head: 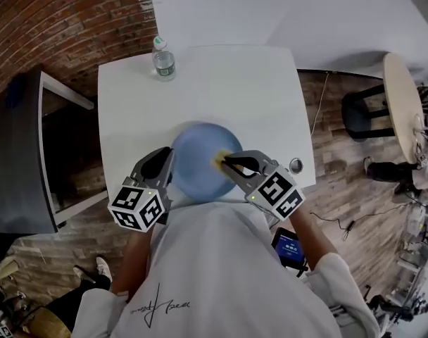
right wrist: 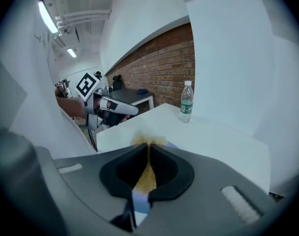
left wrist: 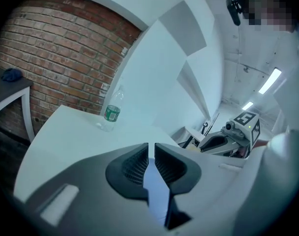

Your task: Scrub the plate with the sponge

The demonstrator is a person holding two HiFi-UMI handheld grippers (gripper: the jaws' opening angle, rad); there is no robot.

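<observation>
A blue plate (head: 196, 157) lies on the white table (head: 221, 83) near its front edge. My left gripper (head: 168, 162) is shut on the plate's left rim; in the left gripper view the thin blue rim (left wrist: 157, 191) shows between the closed jaws. My right gripper (head: 224, 162) is shut on a yellow sponge (head: 219, 160), pressed on the plate's right part. In the right gripper view the sponge (right wrist: 145, 173) fills the slit between the jaws, blurred at its tip, with a bit of blue plate (right wrist: 139, 201) below.
A clear water bottle (head: 163, 58) with a green label stands at the table's far left. A small round metal piece (head: 296, 165) lies near the table's right edge. A dark bench (head: 17, 153) stands left, and a round table (head: 404, 104) and stool right.
</observation>
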